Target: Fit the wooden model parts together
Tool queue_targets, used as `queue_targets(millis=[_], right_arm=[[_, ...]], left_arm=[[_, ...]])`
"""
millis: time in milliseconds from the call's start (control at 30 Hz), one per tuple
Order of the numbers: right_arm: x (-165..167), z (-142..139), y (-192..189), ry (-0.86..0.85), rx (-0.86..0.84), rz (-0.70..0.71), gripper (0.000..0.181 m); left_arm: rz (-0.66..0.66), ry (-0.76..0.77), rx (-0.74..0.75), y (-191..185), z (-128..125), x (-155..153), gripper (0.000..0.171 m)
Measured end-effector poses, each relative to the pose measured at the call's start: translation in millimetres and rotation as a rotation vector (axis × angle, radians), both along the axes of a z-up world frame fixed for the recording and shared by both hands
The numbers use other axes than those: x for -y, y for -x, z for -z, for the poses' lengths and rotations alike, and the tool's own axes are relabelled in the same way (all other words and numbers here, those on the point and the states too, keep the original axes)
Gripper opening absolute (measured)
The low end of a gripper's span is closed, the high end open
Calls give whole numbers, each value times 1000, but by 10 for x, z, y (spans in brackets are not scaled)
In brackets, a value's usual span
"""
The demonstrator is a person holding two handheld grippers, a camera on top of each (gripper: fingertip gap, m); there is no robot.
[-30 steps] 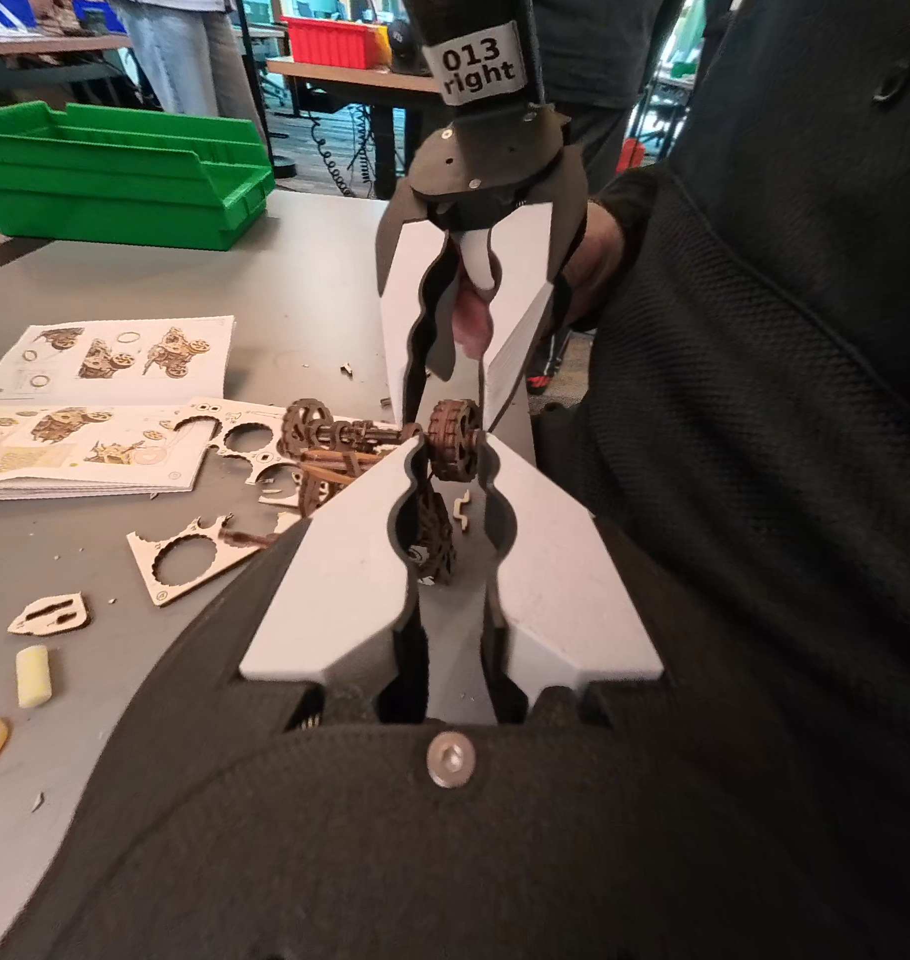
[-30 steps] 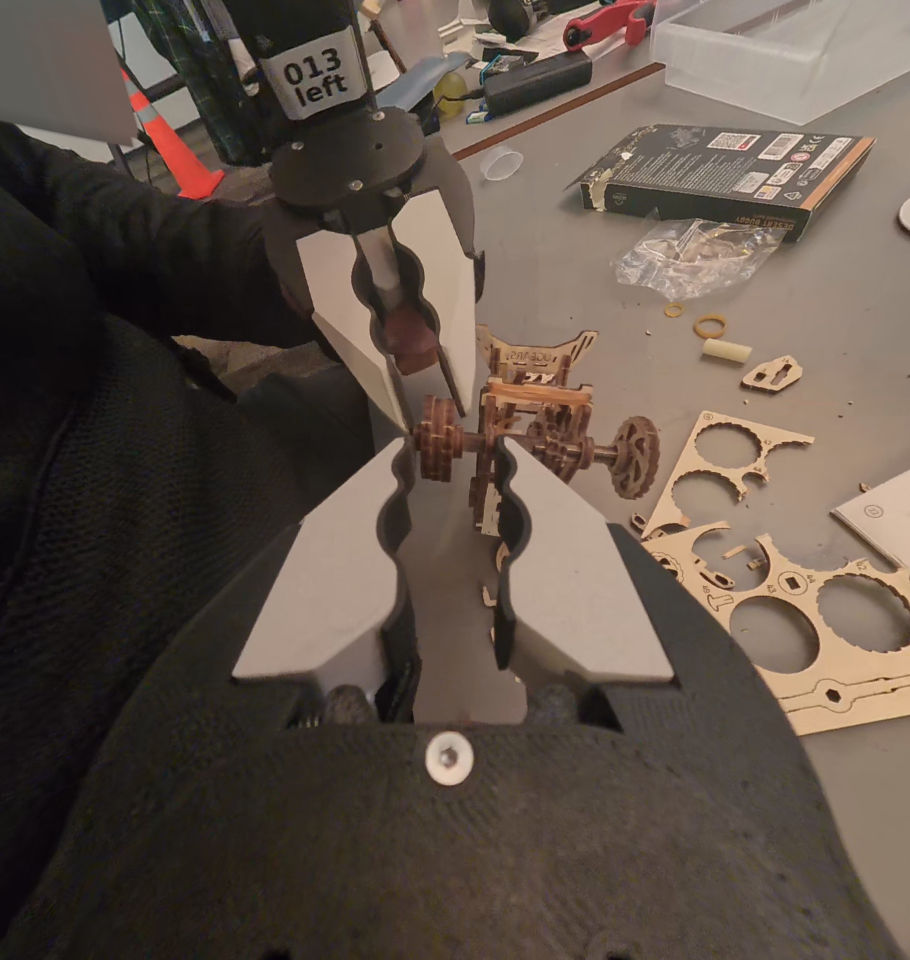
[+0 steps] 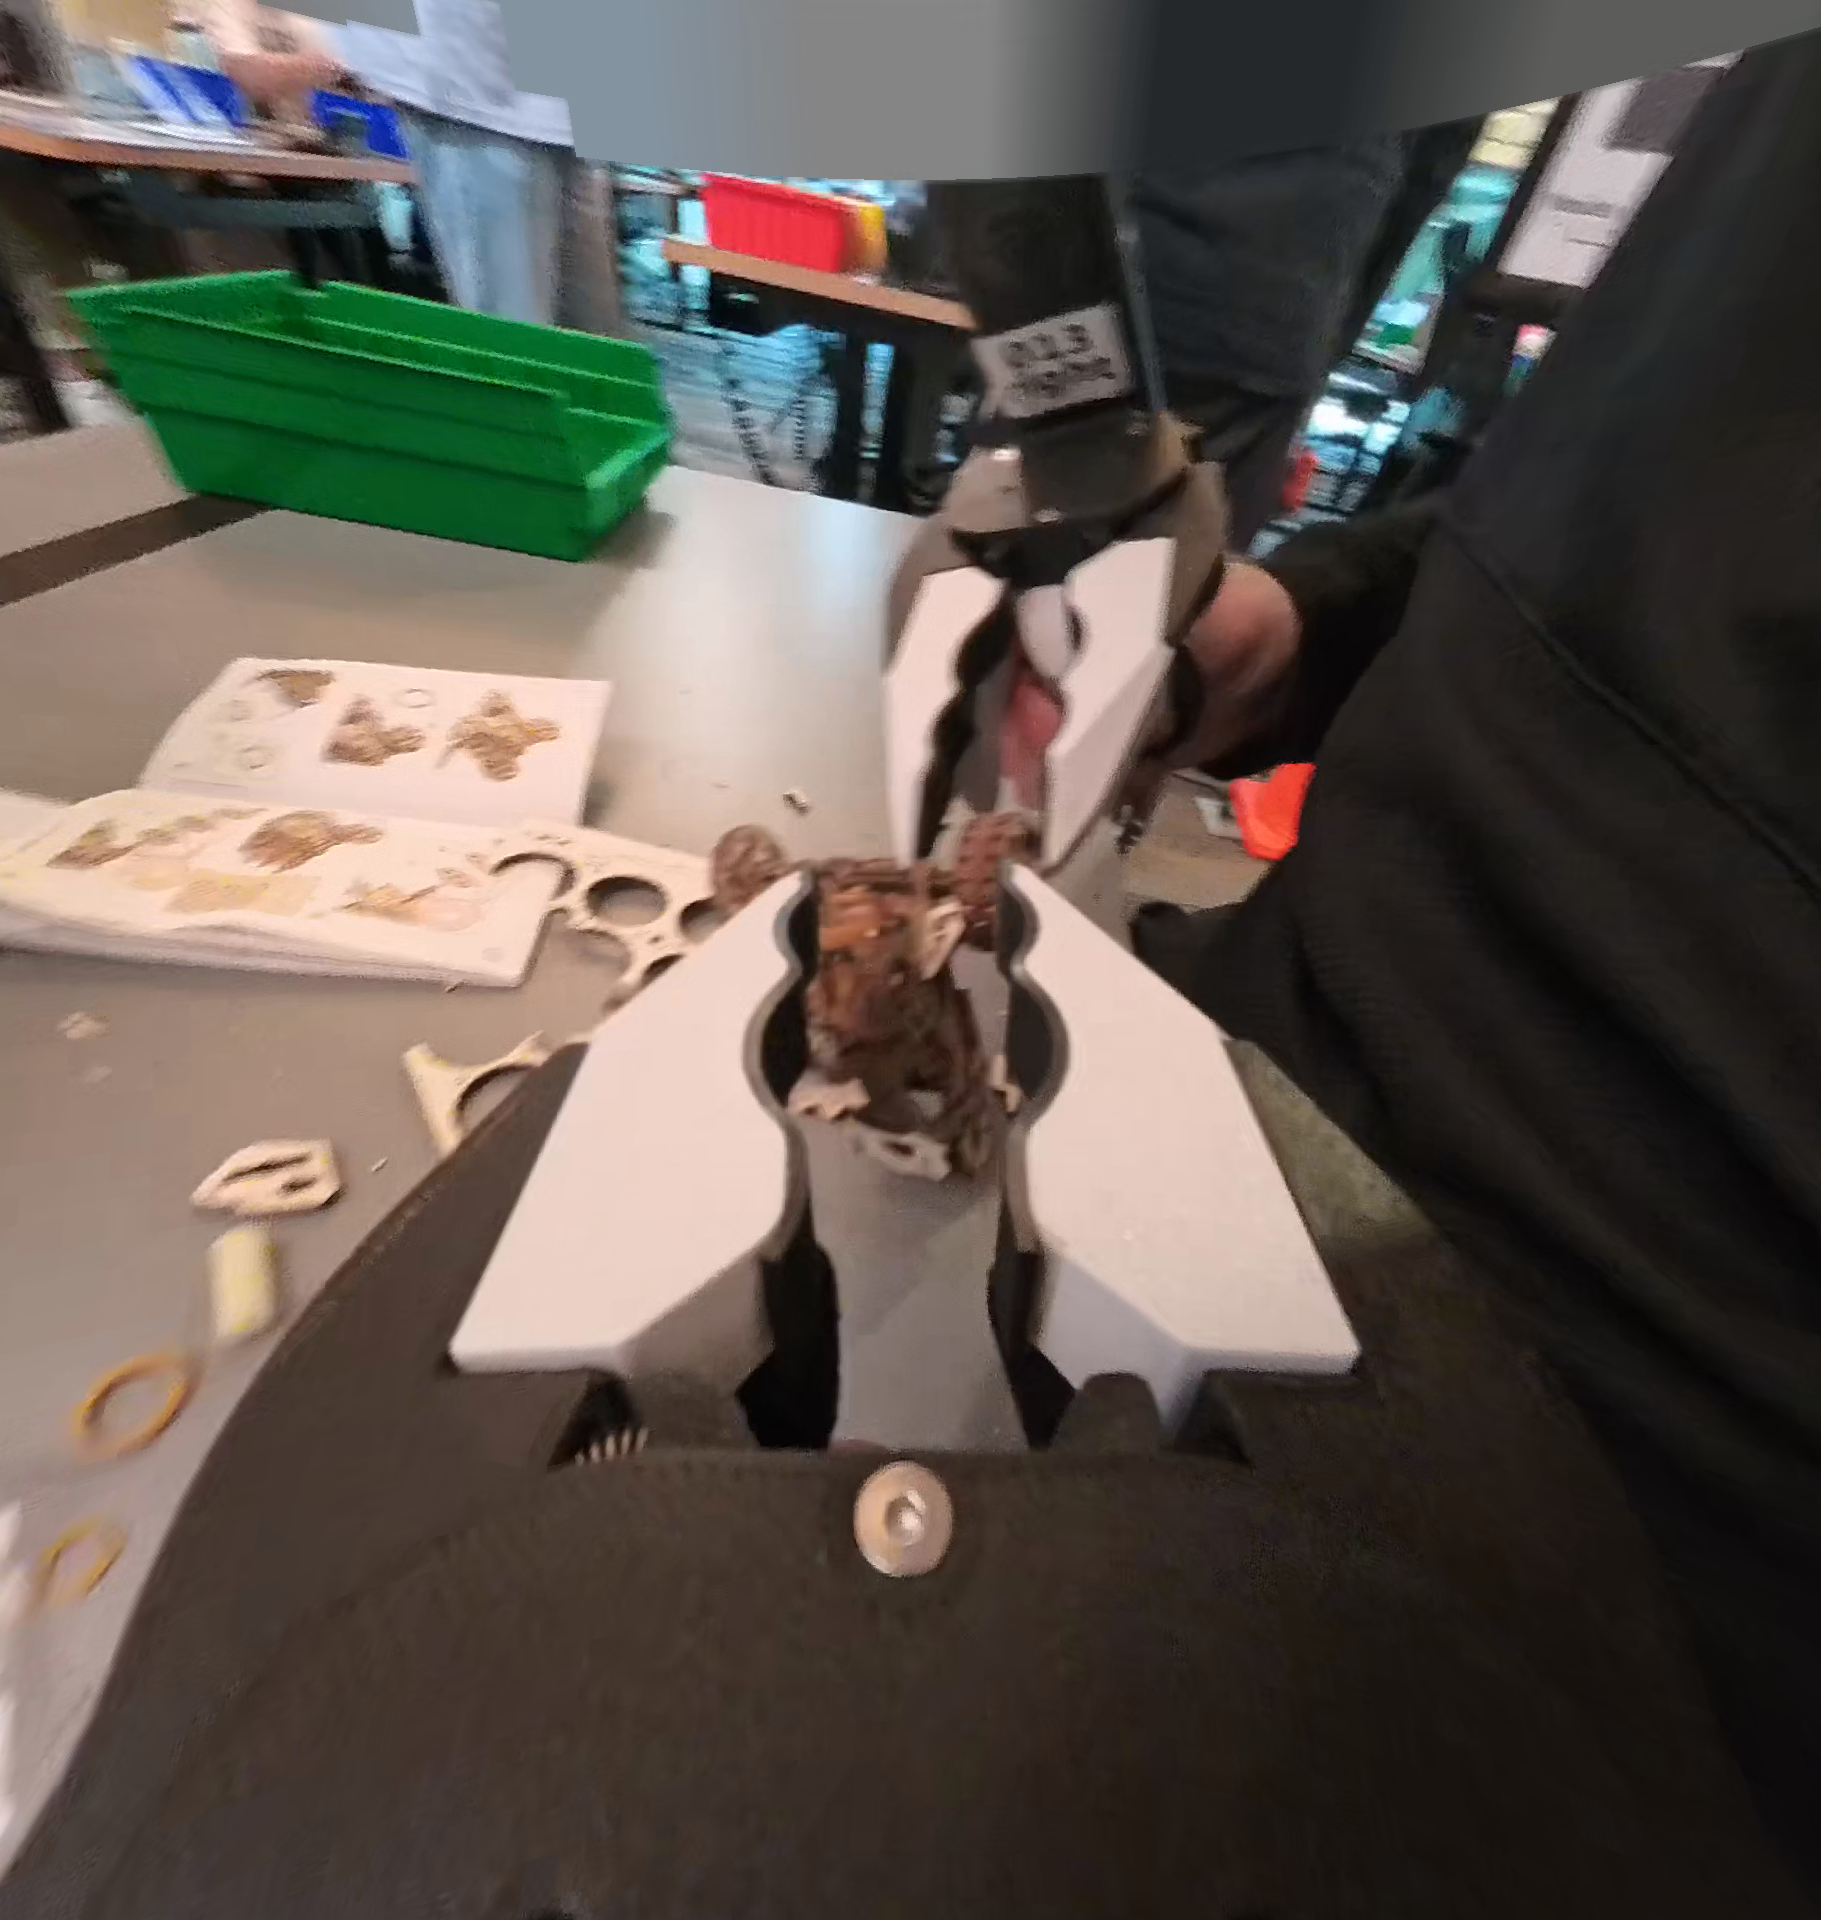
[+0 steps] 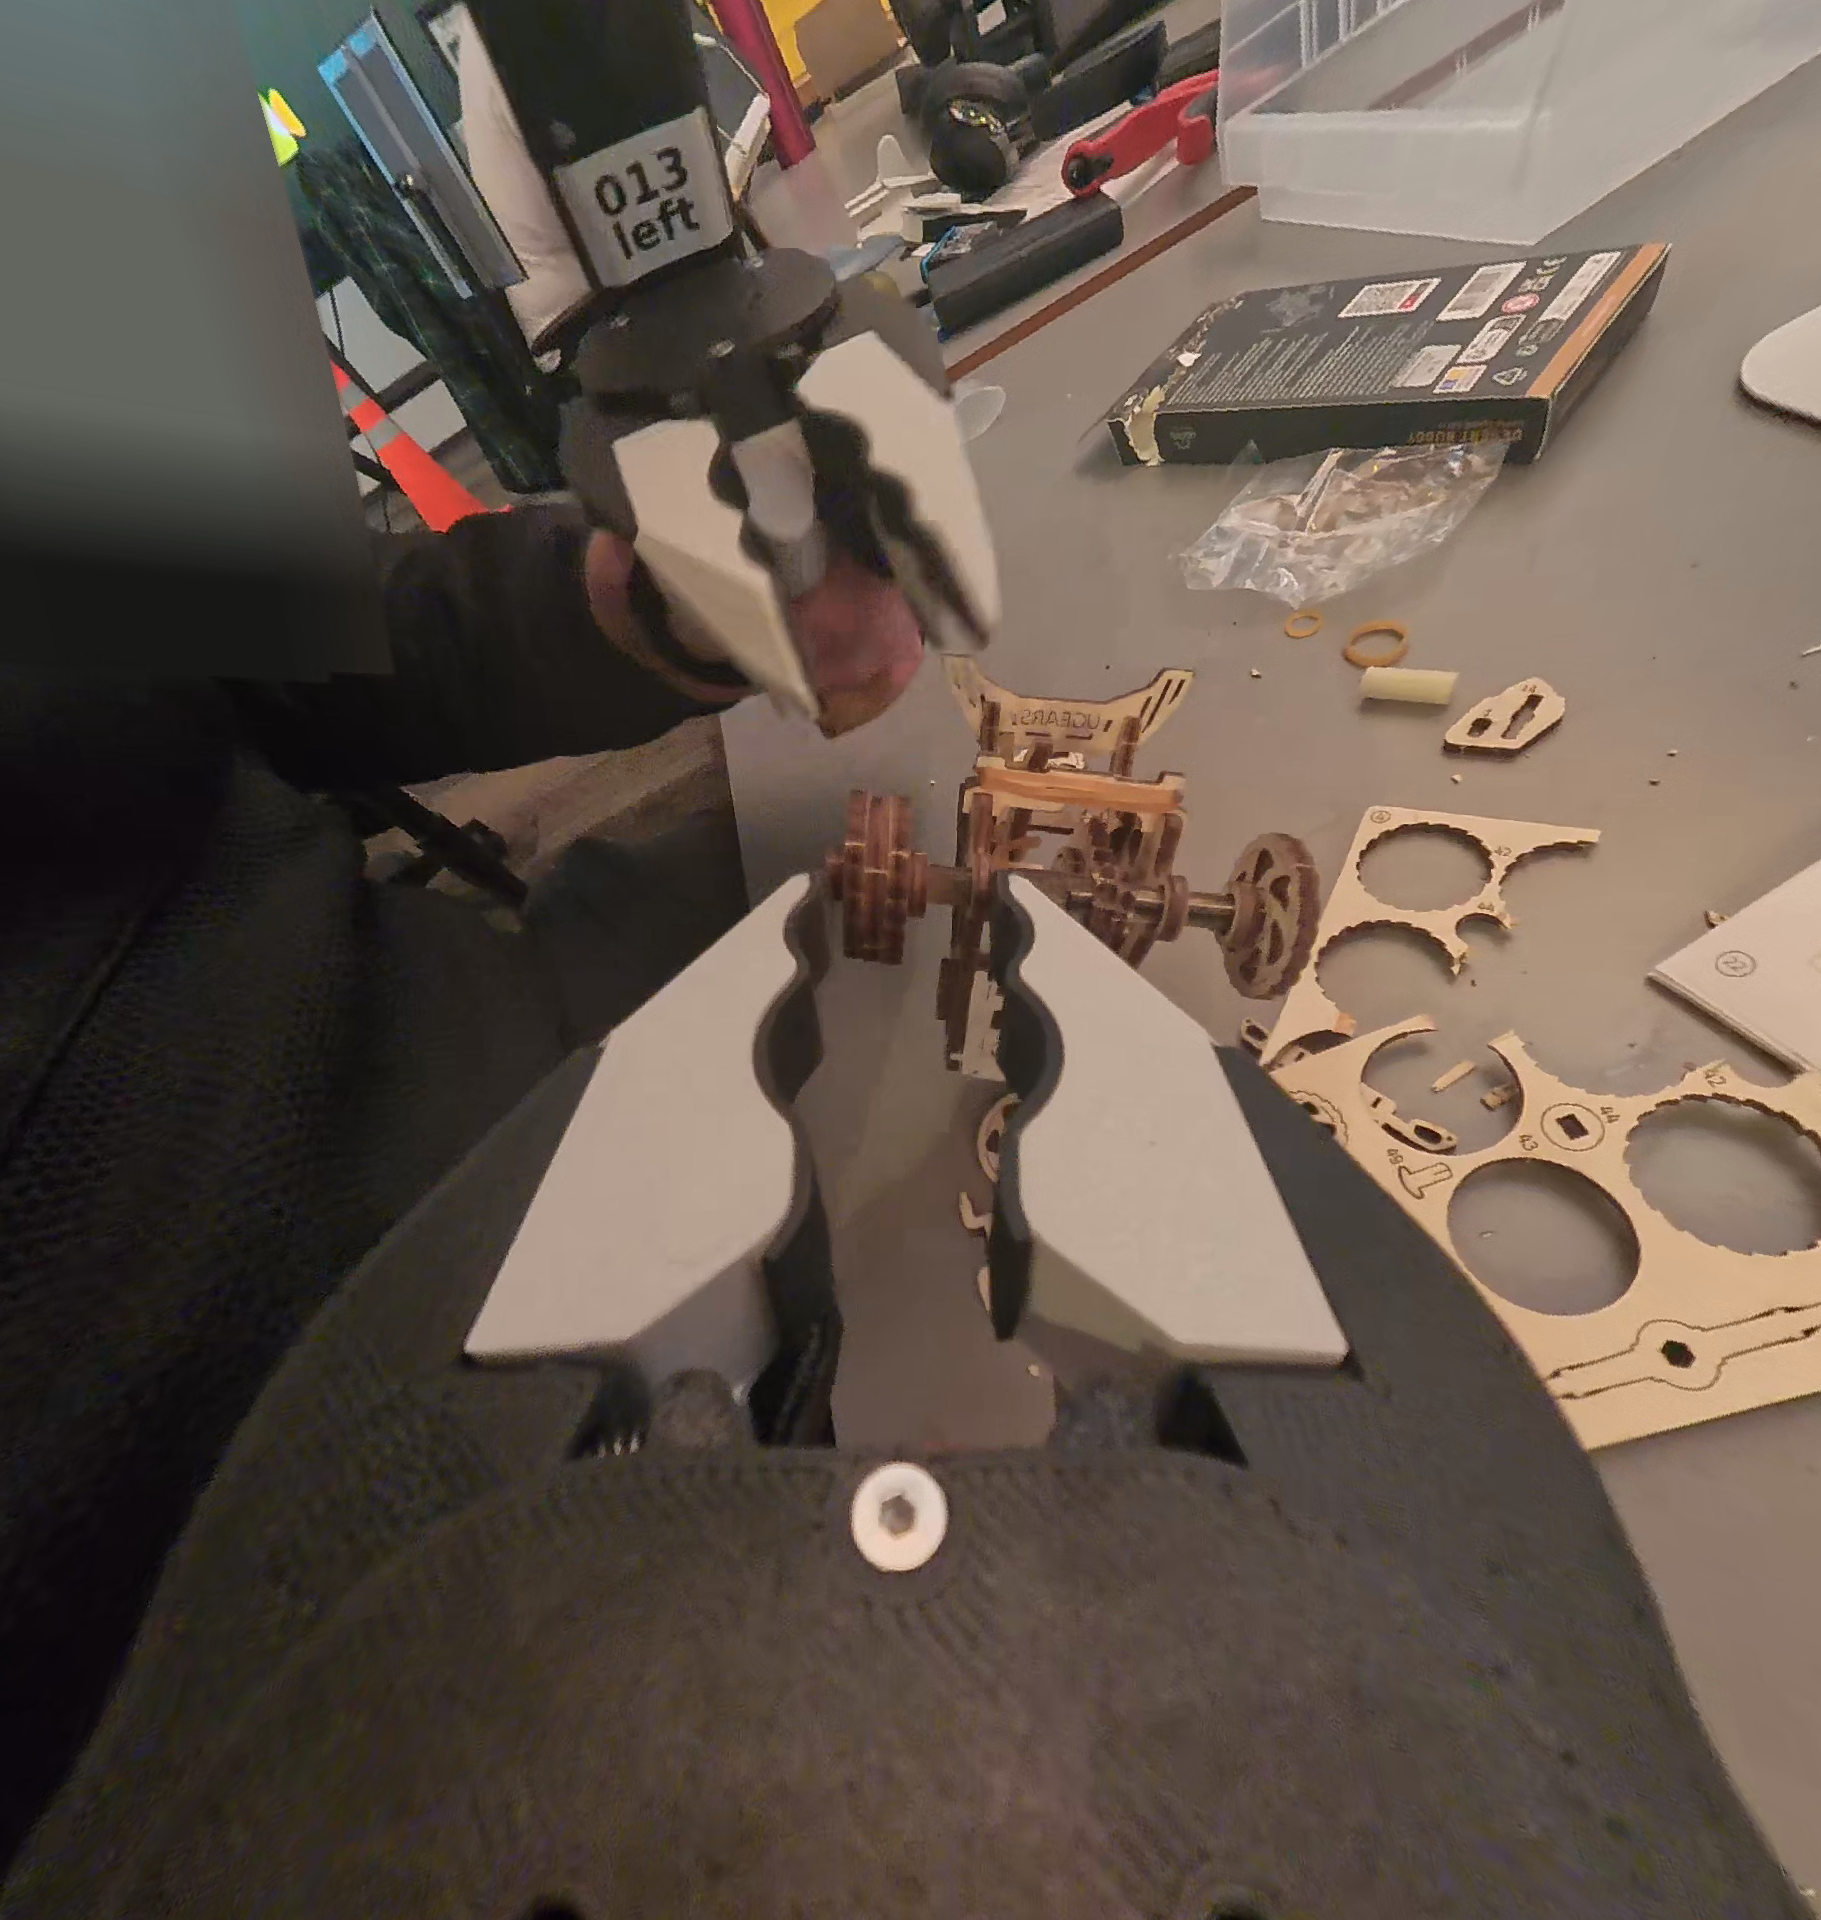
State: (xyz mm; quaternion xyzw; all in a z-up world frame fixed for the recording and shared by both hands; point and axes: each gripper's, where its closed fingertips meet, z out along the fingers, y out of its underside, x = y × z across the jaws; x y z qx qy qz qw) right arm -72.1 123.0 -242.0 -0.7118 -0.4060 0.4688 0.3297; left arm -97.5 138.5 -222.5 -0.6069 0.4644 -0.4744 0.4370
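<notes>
Wooden buggy model (image 4: 1077,873) appears largely built, both axle wheels fitted; punched-out sheets (image 4: 1571,1174) lie beside it. Right gripper (image 4: 906,935) jaws stand parted around the near wheel (image 4: 875,883), not clamping; left gripper (image 4: 890,665) jaws open, empty.

wooden model (image 4: 1072,883) on table (image 4: 1508,582), cut-out sheets (image 4: 1571,1174) right

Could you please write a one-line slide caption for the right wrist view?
Right gripper open around the wooden buggy model's near wheel, left gripper raised above, punched-out part sheets alongside.
</notes>
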Motion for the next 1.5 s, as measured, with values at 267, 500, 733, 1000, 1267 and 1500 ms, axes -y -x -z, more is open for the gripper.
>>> queue_targets(millis=[267, 500, 733, 1000, 1267, 1500], right_arm=[[108, -17, -7, -88, 5, -74, 28], [144, -105, -8, -124, -29, -100, 28], [-92, -292, -204, -250, -16, 22, 30], [-73, -270, -170, -574, 204, 33, 20], [-34, -141, -218, -508, 237, 16, 6], [-129, -381, -255, -484, 125, 101, 15]], left_arm=[[-32, 152, -201, 106, 606, -105, 92], [147, 307, -52, -195, 534, 80, 52], [-12, 181, -88, -148, 421, -193, 49], [-143, 84, -173, -149, 274, -342, 49], [-169, 19, -153, -170, 143, -344, 49], [-194, 40, -183, -200, 138, -371, 49]])
